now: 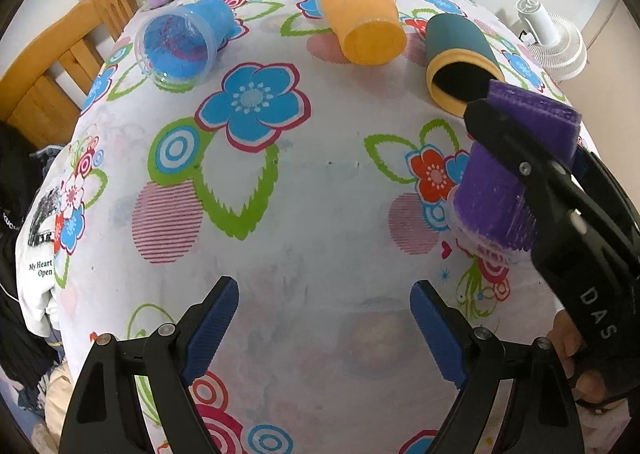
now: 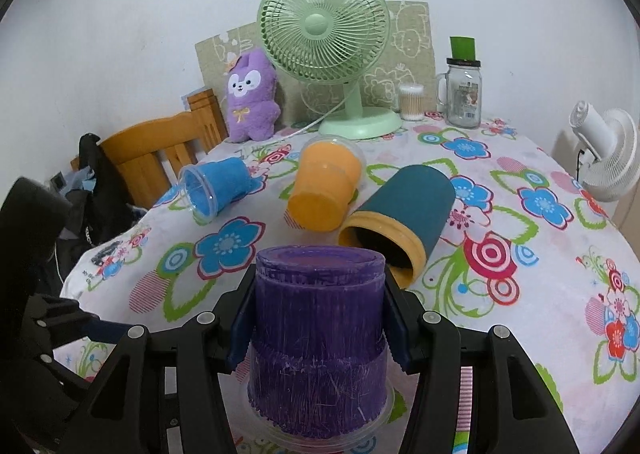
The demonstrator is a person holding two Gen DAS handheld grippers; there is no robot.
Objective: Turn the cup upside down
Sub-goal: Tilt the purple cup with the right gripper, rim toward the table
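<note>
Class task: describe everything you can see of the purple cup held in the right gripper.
The purple cup looks like clear plastic lined or coated in streaky purple, with a stepped band and a clear flared rim. It stands upside down, closed base up, rim low at the flowered tablecloth; actual contact is unclear. The right gripper is shut on it, fingers pressing opposite sides.

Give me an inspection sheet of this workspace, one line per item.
Surface: floral tablecloth, faintly stained.
Job's things: purple cup upside down, rim at the cloth; blue cup, orange cup and teal cup lie on their sides.
Clutter: green fan, plush toy, glass jar, cotton swabs.
Grippers: right gripper clamps the purple cup; left gripper open, empty.
Cables: fan cord.
Surroundings: wooden chair, white fan.
</note>
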